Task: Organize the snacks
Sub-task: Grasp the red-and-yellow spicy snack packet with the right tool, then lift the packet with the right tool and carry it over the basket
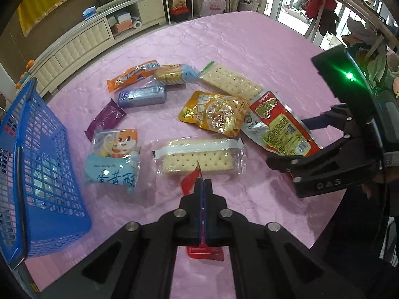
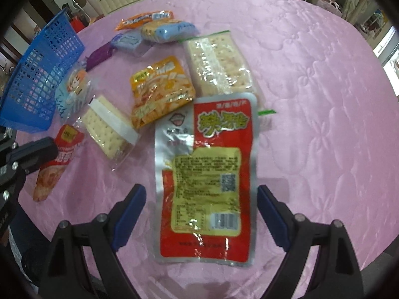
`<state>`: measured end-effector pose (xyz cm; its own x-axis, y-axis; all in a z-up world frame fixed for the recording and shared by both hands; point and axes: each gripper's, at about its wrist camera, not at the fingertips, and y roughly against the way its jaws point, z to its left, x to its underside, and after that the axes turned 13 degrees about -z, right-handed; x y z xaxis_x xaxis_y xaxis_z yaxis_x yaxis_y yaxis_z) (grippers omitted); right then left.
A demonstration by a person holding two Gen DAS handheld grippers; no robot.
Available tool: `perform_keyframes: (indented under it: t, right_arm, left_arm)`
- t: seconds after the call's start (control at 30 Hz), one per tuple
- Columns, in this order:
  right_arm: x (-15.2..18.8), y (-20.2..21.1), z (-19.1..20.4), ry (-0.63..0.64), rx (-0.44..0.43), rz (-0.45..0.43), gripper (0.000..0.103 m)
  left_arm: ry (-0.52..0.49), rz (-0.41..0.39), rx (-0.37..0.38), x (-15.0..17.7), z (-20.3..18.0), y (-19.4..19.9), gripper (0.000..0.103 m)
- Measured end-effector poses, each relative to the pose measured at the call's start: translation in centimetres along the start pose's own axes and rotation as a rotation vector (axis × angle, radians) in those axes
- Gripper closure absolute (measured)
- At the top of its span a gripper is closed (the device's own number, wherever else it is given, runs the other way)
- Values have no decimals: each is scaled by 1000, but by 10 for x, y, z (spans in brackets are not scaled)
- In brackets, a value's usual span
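My left gripper (image 1: pixel 204 183) is shut on a small red snack packet (image 1: pixel 205 252), which sticks out above and below the blue pads. In the right wrist view the same red packet (image 2: pixel 59 154) hangs from the left gripper (image 2: pixel 37 154) at the left edge. My right gripper (image 2: pixel 201 195) stands open, pointing down, with one finger on each side of a long red-and-silver pouch (image 2: pixel 207 174) that lies flat on the pink cloth. The pads do not touch it. The left wrist view shows the right gripper (image 1: pixel 298 144) hovering over that pouch (image 1: pixel 281 129).
A blue mesh basket (image 1: pixel 45 174) (image 2: pixel 42 79) stands at the left of the pink table (image 1: pixel 249 49). Spread between are two cracker packs (image 1: pixel 199 158) (image 1: pixel 232 82), a yellow pouch (image 1: pixel 214 112), a light-blue squirrel pack (image 1: pixel 112 159), a purple bar (image 1: pixel 104 119) and several small packs behind.
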<state>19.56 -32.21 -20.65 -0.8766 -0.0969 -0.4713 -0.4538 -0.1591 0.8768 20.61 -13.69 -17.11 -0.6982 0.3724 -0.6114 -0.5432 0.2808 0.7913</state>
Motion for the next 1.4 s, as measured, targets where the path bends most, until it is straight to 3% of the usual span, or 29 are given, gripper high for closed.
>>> perform_keyframes:
  t: [0.17, 0.23, 0.37, 0.4, 0.47, 0.8, 1.13, 1.4]
  right_arm:
    - [0, -6, 12, 64, 28, -23, 13]
    - [3, -6, 18, 114, 70, -38, 27]
    - [9, -3, 25, 159, 51, -60, 38]
    - [9, -2, 26, 167, 39, -60, 49]
    - [11, 2, 31, 185, 44, -62, 61]
    - [11, 17, 9, 153, 7, -81, 64]
    - [10, 73, 34, 204, -3, -171, 64]
    - [-13, 117, 68, 260, -33, -263, 64]
  left_arm:
    - [2, -7, 5, 0, 0, 1, 103]
    - [8, -10, 9, 0, 2, 2, 103]
    - [22, -9, 12, 2, 4, 2, 103]
    - [25, -8, 13, 3, 5, 1, 103]
    - [32, -7, 20, 5, 5, 0, 103]
    - [35, -26, 42, 5, -1, 7, 103]
    - [44, -116, 27, 1, 3, 59, 103]
    - [54, -203, -17, -9, 20, 109, 103]
